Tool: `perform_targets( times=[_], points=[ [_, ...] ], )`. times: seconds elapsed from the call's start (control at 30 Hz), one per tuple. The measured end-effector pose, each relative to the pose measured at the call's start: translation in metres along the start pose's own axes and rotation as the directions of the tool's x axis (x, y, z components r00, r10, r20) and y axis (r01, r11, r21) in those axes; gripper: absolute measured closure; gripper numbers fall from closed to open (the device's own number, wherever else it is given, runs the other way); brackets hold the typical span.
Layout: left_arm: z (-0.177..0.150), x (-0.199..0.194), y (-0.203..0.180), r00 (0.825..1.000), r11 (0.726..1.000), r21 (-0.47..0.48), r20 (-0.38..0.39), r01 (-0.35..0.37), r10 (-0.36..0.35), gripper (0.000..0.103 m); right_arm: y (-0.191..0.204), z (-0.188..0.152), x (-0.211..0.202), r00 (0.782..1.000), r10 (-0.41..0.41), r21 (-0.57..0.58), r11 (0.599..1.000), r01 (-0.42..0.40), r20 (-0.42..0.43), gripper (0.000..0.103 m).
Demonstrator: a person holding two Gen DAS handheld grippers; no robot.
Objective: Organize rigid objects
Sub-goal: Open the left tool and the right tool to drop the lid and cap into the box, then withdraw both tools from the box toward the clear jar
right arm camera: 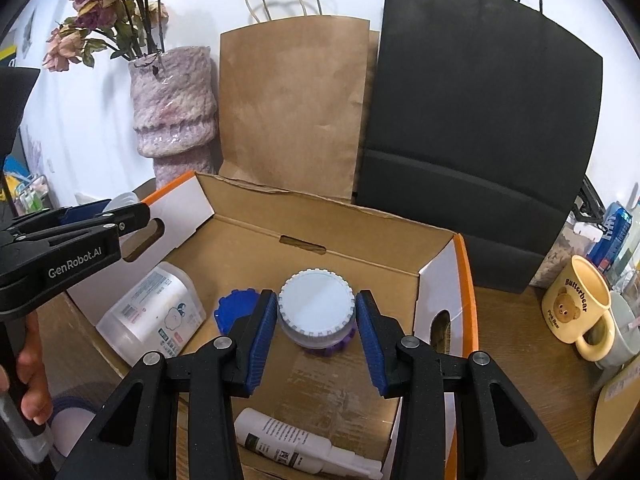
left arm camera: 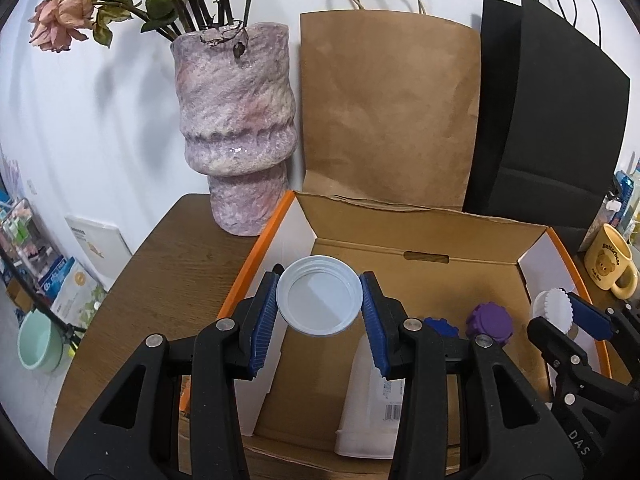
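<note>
Both views bright, even indoor light, apparently from above and in front of the tools. White wall (left arm camera: 100, 120) slightly blown out. Soft shadows: brown bag (left arm camera: 388, 112) handles cast a doubled shadow on the wall behind; vase (left arm camera: 236, 128) shadows fall left on the wall. Small glare spots on the vase glaze. Box (right arm camera: 320, 248) interior beyond the fingertips well lit, sharp. Strong fisheye bending, dark vignette at all corners. Edges smeared: shelf clutter far left, mug (right arm camera: 580, 304) area at far right a bit soft. Nearest gripper bodies slightly soft, no motion blur.
</note>
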State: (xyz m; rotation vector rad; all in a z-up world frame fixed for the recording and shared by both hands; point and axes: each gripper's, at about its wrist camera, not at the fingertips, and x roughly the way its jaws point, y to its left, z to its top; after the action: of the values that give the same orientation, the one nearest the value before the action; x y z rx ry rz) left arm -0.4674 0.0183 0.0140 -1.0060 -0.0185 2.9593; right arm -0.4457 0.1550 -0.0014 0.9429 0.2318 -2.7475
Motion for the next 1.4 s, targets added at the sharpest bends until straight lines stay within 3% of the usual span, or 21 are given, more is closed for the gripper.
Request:
perform_targets(
  times=[0.07, 0.13, 0.23, 1.4],
  points=[
    [-0.001, 0.000, 0.000, 1.000, 1.000, 0.004, 0.000, -0.001, 0.001, 0.062, -0.001, 0.000, 0.001, 1.000, -0.001, 0.003, 1.000, 0.001, -0.009, 0.048],
    [-0.001, -0.001, 0.001, 1.000, 1.000, -0.001, 0.006, -0.006, 0.006, 0.029, -0.002, -0.002, 0.002, 1.000, -0.001, 0.010, 1.000, 0.001, -0.014, 0.009],
    [-0.001, -0.004, 0.003, 1.000, 1.000, -0.008, 0.025, -0.005, 0.005, 0.000, -0.003, -0.002, 0.001, 1.000, -0.017, 0.012, 1.000, 0.017, -0.015, 0.009],
    [-0.007, -0.033, 0.009, 0.996, 1.000, -0.023, 0.086, 0.007, -0.005, 0.000, -0.001, -0.010, -0.025, 0.999, -0.019, 0.000, 1.000, 0.019, 0.027, 0.009]
  ],
)
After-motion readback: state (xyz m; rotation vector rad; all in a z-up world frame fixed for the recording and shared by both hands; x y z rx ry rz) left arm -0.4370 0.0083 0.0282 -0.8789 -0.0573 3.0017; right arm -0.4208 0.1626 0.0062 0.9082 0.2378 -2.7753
